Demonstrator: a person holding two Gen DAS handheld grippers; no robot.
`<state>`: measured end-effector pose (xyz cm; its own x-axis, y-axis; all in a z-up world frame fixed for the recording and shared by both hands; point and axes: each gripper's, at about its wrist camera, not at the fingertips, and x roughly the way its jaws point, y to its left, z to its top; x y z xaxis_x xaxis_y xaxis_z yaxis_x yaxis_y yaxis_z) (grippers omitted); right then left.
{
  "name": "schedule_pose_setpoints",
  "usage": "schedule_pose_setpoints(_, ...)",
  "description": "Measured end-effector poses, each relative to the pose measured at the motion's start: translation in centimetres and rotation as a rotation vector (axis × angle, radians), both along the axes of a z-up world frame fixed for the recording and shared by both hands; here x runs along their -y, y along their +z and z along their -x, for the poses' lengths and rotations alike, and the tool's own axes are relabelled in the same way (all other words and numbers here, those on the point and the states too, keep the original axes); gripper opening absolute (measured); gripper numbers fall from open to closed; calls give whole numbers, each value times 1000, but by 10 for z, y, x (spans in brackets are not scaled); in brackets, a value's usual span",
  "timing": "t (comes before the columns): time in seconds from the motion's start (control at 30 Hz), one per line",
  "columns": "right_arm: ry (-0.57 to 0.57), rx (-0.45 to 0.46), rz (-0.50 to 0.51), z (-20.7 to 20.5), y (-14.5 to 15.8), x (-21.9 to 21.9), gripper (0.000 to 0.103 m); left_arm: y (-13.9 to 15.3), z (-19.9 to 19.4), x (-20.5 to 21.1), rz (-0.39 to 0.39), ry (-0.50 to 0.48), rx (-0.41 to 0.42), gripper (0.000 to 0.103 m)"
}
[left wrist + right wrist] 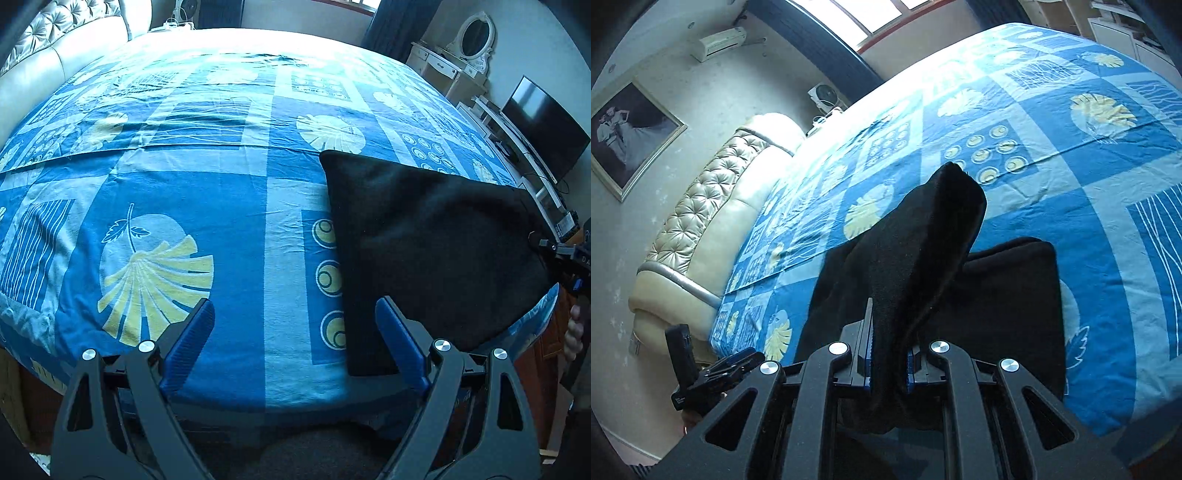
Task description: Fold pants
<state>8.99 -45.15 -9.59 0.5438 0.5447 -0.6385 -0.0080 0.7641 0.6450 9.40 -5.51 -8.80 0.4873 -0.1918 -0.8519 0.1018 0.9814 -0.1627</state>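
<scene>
The black pants [436,236] lie on the blue patterned bed [207,184], near its edge. The right tool [888,363] is clamped on a lifted fold of them, which blocks much of its camera's view. The left tool [295,332] hangs with jaws apart over the sheet, perhaps just clear of the cloth. A padded headboard [698,229], a television [546,129] and a vanity mirror [474,35] stand around.

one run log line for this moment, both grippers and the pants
left gripper: open, empty | right gripper: shut on pants, corner lifted | pants: rest lies on bed
</scene>
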Motion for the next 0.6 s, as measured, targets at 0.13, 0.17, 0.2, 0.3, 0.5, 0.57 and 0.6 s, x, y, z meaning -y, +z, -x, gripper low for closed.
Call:
schedule_pose_setpoints(0.13,-43,-63,-31,3,-39,16,12,-8,-3,20,-18,-20,-11,89)
schedule_pose_setpoints(0.17,-47,-72,-37,3,-46,18,12,-11,-4,22,-20,-22,-15,89)
schedule_pose_setpoints(0.2,-50,-79,-46,3,-52,19,12,-13,-5,24,-22,-24,-19,89)
schedule_pose_setpoints(0.3,-62,-85,-86,2,-65,23,12,-21,-6,29,-28,-26,-35,89)
schedule_pose_setpoints(0.5,-85,-79,-182,7,-78,30,12,-35,-9,31,-23,-27,-65,89)
schedule_pose_setpoints(0.57,-85,-75,-195,7,-81,31,12,-37,-10,31,-17,-25,-70,89)
schedule_pose_setpoints(0.6,-85,-72,-196,7,-81,32,12,-38,-11,31,-14,-24,-71,89)
